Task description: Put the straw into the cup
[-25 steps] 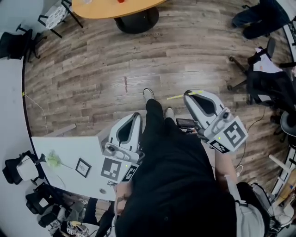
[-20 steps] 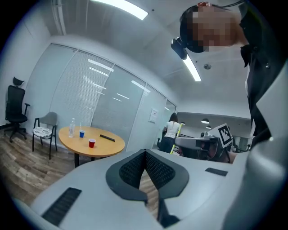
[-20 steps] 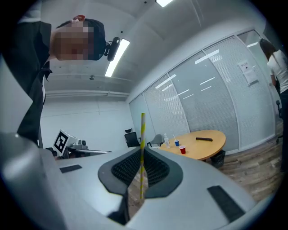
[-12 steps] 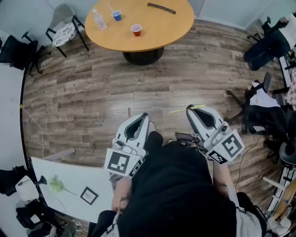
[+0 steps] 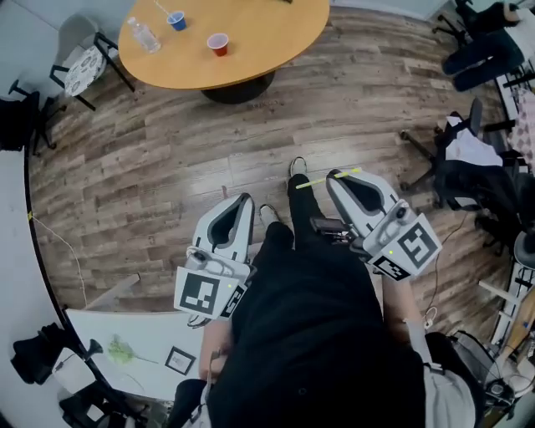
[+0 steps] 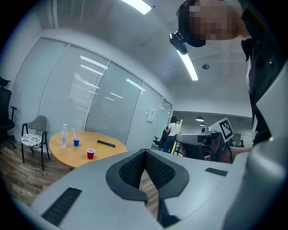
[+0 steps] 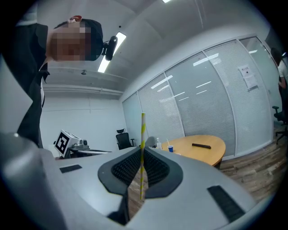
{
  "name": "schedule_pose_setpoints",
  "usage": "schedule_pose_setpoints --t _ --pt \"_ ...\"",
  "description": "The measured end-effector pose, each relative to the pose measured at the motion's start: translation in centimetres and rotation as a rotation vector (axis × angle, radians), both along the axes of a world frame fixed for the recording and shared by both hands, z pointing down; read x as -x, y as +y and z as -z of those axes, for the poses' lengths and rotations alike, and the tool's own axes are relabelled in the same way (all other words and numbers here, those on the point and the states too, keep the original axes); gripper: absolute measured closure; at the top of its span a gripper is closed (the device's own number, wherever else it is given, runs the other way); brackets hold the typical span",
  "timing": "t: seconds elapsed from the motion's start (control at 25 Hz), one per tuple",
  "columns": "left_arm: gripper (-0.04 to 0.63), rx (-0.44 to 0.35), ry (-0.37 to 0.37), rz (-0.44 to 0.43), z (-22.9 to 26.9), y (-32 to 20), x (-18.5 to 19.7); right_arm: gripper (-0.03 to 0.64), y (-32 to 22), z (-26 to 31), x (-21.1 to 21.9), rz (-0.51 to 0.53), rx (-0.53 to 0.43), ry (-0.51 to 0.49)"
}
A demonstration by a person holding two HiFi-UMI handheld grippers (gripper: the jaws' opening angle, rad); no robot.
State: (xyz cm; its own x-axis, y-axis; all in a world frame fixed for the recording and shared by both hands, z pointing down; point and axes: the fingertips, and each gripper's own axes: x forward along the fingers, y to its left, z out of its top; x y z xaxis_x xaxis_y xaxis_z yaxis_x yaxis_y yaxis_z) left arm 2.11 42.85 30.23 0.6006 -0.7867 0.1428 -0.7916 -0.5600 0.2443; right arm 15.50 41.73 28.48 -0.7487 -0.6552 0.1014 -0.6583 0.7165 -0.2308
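Seen from above, a person (image 5: 318, 334) stands on a wood floor (image 5: 150, 159). The right hand-held gripper (image 5: 338, 177), right of centre, pinches a yellow-striped straw (image 5: 316, 181) crosswise at its tips. The left hand-held gripper (image 5: 245, 199), left of centre, has its jaws pressed together on nothing. A red cup (image 5: 218, 44) and a blue cup (image 5: 176, 20) sit on the round bench (image 5: 267, 33) at upper left, well apart from both.

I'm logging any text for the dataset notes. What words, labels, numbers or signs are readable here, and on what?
No text can be read.
Sheet on the glass wall: print too small.
Water bottle label: too small.
Marker cube: black-and-white pattern, no letters.
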Motion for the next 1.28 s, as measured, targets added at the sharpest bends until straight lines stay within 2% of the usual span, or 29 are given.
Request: schedule_pose_setpoints --t 0.36,0.84,1.04,1.28 --pt "0.584 0.019 -0.001 0.036 -0.4 -7.1 -0.4 0.585 -8.4 -0.4 -0.5 0.033 -0.002 -0.032" --pt "0.584 0.007 -0.031 0.073 2.2 -21.3 -3.6 0.585 -23.0 1.2 -4.1 0.081 -0.033 -0.095" --pt "0.584 0.025 -0.036 0.104 1.8 -25.5 -5.7 0.585 -28.0 0.7 -5.8 0.118 -0.016 -0.111" --pt "0.584 0.067 -0.067 0.173 0.9 -28.8 -5.9 0.585 -32.5 -0.5 -5.3 0.188 0.035 -0.119"
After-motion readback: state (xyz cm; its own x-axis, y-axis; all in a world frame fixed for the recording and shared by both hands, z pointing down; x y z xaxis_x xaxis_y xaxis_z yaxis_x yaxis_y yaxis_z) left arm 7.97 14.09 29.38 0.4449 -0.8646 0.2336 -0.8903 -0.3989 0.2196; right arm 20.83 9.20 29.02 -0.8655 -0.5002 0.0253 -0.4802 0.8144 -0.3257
